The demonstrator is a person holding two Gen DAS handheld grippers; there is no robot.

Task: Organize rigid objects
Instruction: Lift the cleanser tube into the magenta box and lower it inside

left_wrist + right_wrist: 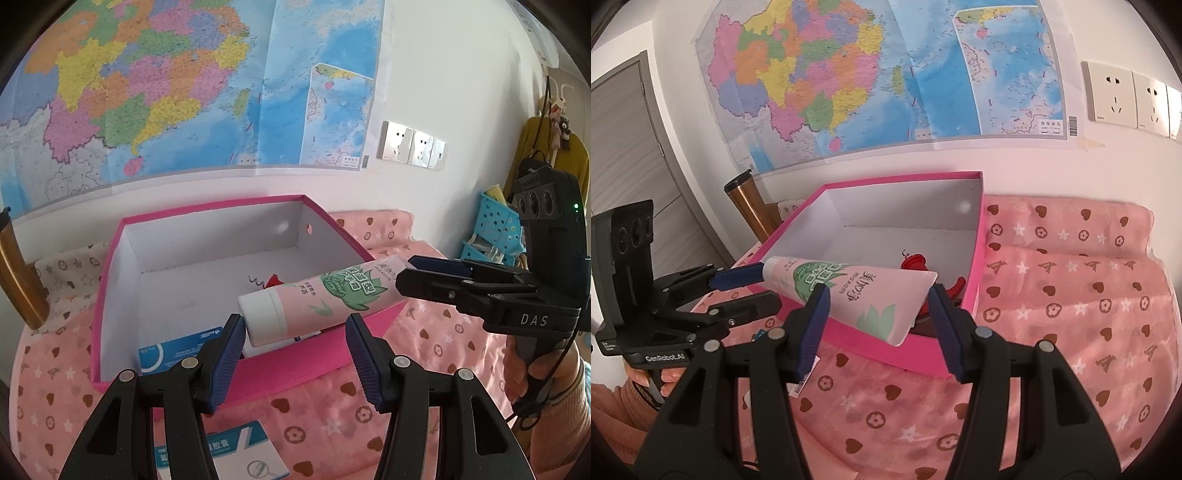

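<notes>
L tongs (295,324) released, R tongs (878,295) grasping tube (325,297), pink box (295,365), heart blanket (1071,295), wall map (147,92)

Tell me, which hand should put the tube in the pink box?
Probably the right: the right gripper pinches the tube by its flat end above the pink box; whether the left gripper grips the cap is unclear.

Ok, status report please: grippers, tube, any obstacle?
Right gripper shut on tube, flat end. Left gripper at cap end, grip unclear. Tube over pink box. Nothing blocking.
</notes>
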